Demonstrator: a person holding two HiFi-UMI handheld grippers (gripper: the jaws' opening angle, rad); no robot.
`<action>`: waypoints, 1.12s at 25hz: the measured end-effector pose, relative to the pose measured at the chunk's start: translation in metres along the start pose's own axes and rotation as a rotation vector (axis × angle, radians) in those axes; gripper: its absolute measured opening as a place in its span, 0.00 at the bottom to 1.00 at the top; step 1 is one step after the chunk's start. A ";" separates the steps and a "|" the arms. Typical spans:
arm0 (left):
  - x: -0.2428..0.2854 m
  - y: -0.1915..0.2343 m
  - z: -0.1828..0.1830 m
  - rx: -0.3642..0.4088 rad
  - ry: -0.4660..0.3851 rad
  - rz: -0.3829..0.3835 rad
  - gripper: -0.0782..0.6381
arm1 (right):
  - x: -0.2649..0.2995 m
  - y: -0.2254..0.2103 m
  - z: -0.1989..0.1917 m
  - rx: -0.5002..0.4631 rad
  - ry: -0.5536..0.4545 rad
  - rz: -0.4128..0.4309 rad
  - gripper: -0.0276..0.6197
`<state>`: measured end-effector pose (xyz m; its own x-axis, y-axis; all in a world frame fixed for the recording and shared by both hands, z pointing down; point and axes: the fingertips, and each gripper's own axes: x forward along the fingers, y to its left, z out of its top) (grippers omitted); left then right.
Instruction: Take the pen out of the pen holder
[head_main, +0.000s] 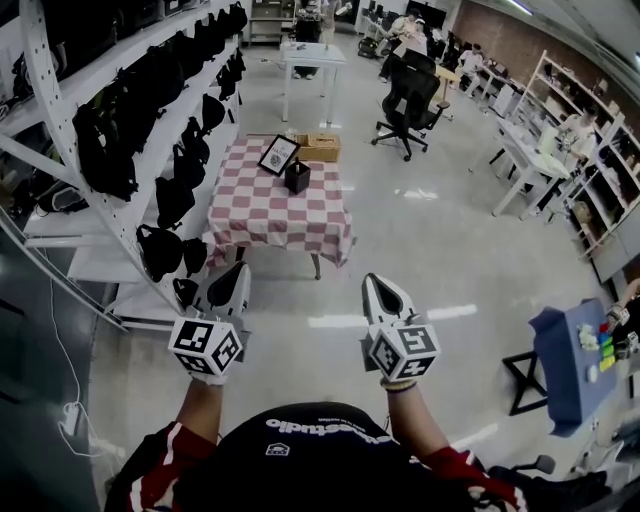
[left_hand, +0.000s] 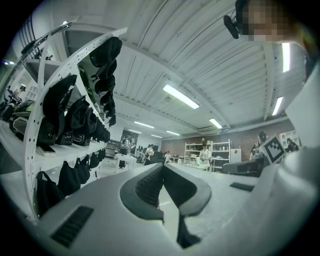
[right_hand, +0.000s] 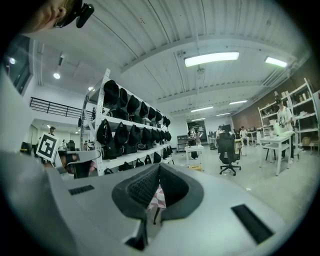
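Left tongs (head_main: 240, 268) and right tongs (head_main: 373, 280) both pressed together and empty, held near over the floor (head_main: 300, 345), black pen holder (head_main: 297, 177) far off on checked table (head_main: 250, 215), picture frame (head_main: 278, 155) just left of it.

You hold both arms out ahead of your chest, elbows bent, with your left sleeve (head_main: 152, 468) and right sleeve (head_main: 455, 468), striped red and white, rising from the bottom of the head view. Your left claw (head_main: 240, 270) and right claw (head_main: 371, 282) sit level with each other and well apart, both pointing forward and leaning slightly inward. The left marker cube (head_main: 205, 347) and right marker cube (head_main: 402, 350) face up toward you. In the left gripper view, the left claw (left_hand: 162, 166) has its jaws meeting at the tips with nothing between them. The right gripper view shows the right claw (right_hand: 159, 165) closed and empty too
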<state>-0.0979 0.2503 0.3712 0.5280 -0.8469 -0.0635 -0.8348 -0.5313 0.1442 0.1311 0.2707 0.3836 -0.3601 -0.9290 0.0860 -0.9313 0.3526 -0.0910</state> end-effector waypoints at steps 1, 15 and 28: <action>0.000 0.001 0.000 -0.002 -0.001 0.000 0.12 | 0.001 0.001 -0.001 -0.001 0.002 0.002 0.04; -0.001 0.018 -0.010 -0.017 0.010 0.013 0.12 | 0.018 0.012 -0.006 0.029 0.029 0.040 0.04; -0.001 0.055 -0.011 -0.045 0.015 0.046 0.12 | 0.052 0.036 -0.016 0.009 0.096 0.103 0.05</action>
<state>-0.1425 0.2224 0.3904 0.4915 -0.8699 -0.0411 -0.8507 -0.4897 0.1908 0.0784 0.2372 0.4002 -0.4581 -0.8725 0.1698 -0.8886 0.4444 -0.1136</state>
